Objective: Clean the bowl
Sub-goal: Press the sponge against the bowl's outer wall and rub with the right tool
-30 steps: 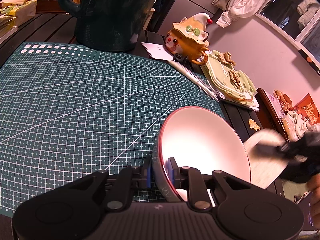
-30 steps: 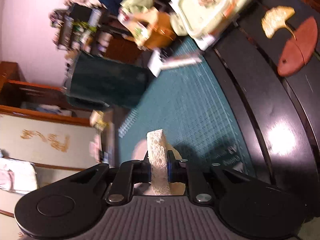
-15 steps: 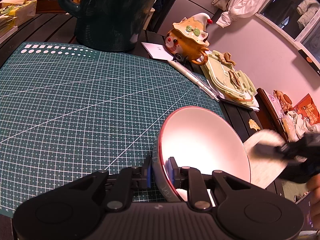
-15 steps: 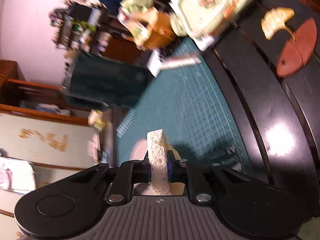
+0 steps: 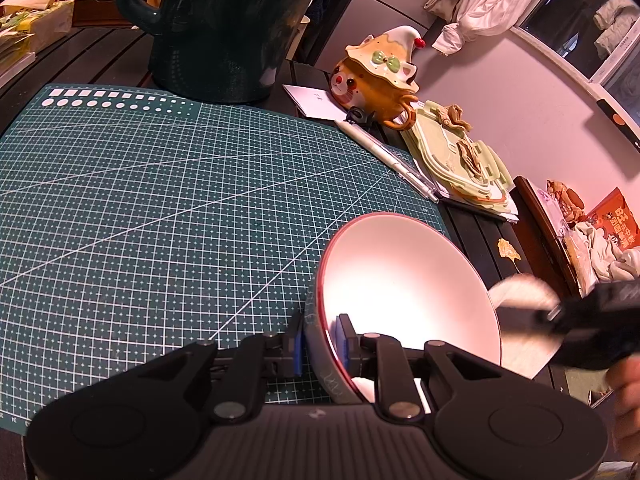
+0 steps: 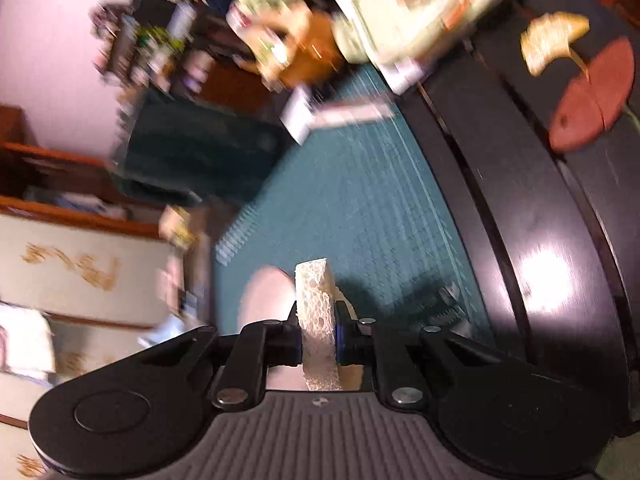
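A pale bowl [image 5: 404, 280] with a red rim is tilted on its side over the green cutting mat [image 5: 160, 208]. My left gripper [image 5: 320, 344] is shut on the bowl's near rim, one pad outside, one inside. At the right edge of the left wrist view, the right gripper [image 5: 560, 312] appears blurred, holding a whitish sponge [image 5: 520, 296] just beyond the bowl's far rim. In the right wrist view my right gripper [image 6: 318, 338] is shut on that sponge [image 6: 316, 300], with the bowl [image 6: 264, 300] blurred behind and to the left of it.
A big dark green jug [image 5: 224, 28] stands at the mat's far edge. A cat-shaped mug [image 5: 376, 76], a pen [image 5: 392, 160] and a stack of pale green lids [image 5: 460, 160] lie to the right. The dark table [image 6: 540, 220] carries a red leaf coaster [image 6: 592, 96].
The left gripper and bowl have stayed put. The right gripper with the sponge has shifted slightly and its view has become blurred.
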